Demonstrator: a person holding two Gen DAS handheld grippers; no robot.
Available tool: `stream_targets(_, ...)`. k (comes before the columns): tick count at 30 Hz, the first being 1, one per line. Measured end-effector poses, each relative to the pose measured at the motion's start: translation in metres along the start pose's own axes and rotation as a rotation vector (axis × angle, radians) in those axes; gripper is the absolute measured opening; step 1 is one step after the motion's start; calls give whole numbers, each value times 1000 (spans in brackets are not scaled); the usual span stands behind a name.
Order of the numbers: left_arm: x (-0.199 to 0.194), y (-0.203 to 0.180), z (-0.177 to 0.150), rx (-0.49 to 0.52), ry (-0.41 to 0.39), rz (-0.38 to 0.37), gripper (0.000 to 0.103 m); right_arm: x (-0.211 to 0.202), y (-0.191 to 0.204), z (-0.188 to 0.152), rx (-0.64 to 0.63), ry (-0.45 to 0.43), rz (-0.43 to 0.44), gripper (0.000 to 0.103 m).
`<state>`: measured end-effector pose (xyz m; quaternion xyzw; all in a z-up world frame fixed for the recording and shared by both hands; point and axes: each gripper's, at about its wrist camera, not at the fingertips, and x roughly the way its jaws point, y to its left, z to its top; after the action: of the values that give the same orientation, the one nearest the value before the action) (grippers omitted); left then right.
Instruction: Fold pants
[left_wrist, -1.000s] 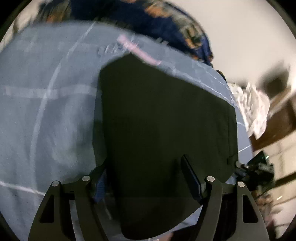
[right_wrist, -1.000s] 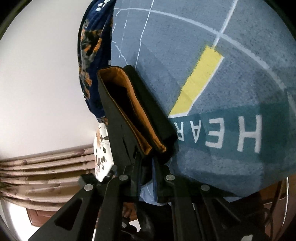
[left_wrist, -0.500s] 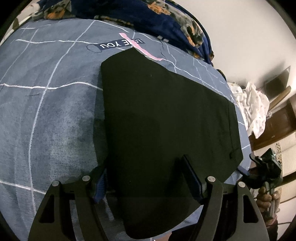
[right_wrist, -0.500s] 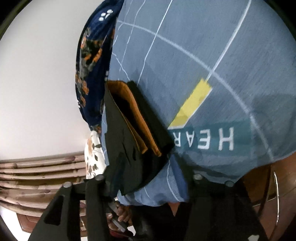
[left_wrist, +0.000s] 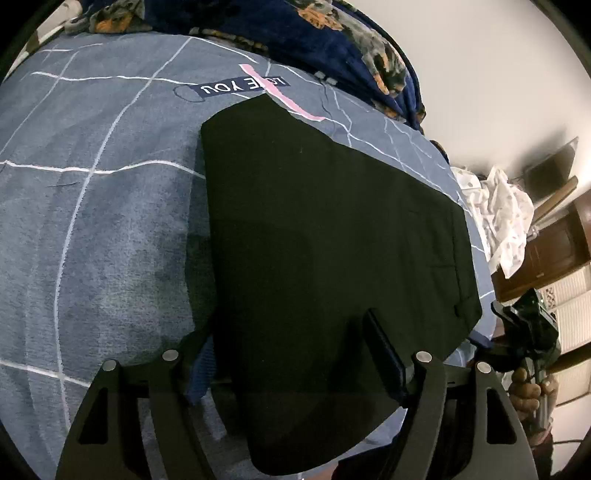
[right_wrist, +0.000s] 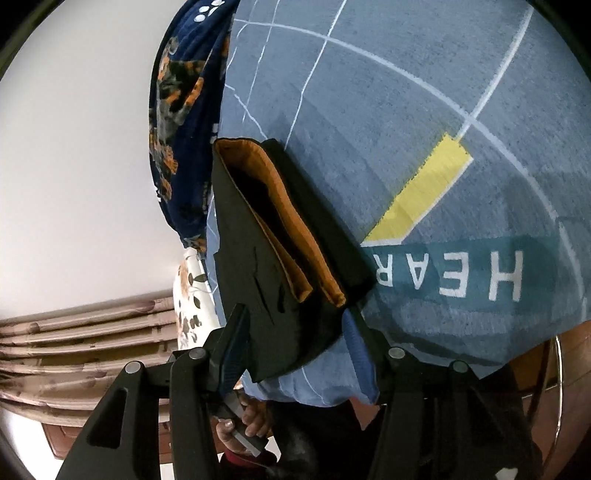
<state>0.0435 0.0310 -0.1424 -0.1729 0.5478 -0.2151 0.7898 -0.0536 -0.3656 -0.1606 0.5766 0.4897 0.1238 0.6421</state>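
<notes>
Broadly, a grey-blue bedsheet (left_wrist: 110, 229) printed with white lines, a yellow bar and lettering covers the bed, with a navy floral blanket (left_wrist: 332, 44) bunched along its far edge. On it lie the folded black pants (left_wrist: 325, 251), flat and squared, their orange-lined waistband (right_wrist: 288, 236) stacked in layers at the near edge in the right view. Both pairs of tongs are spread: the left tongs (left_wrist: 291, 354) straddle the pants' near end, and the right tongs (right_wrist: 295, 343) flank the waistband corner, gripping nothing.
</notes>
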Motion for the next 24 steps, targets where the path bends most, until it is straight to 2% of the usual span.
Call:
stream_targets(8, 1, -2, 0, 1, 2, -1, 75, 8, 1, 7, -3, 16, -25, 51)
stream_targets(10, 0, 0, 0, -7, 2, -8, 75, 9, 2, 8, -6, 8, -25, 43)
stream_targets(11, 0, 0, 0, -11, 2, -12, 75, 10, 4, 7, -30, 1, -37, 25)
stream_targets(12, 0, 0, -1, -15, 4, -14, 75, 12, 8, 7, -57, 2, -55, 23)
stream_targets(17, -1, 4, 1, -29, 5, -26, 75, 8, 30, 7, -147, -11, -34, 21)
stream_targets(20, -1, 8, 2, -53, 0, -39, 75, 2, 54, 13, -256, -47, 40, 19)
stream_targets(21, -1, 9, 2, -59, 0, -41, 75, 1, 58, 15, -310, -63, 32, 19)
stream_targets(22, -1, 9, 2, -61, 1, -41, 75, 2, 55, 18, -325, -67, 13, 19)
stream_targets(24, 0, 9, 2, -55, 1, -40, 75, 6, 29, 29, -261, -56, -12, 19)
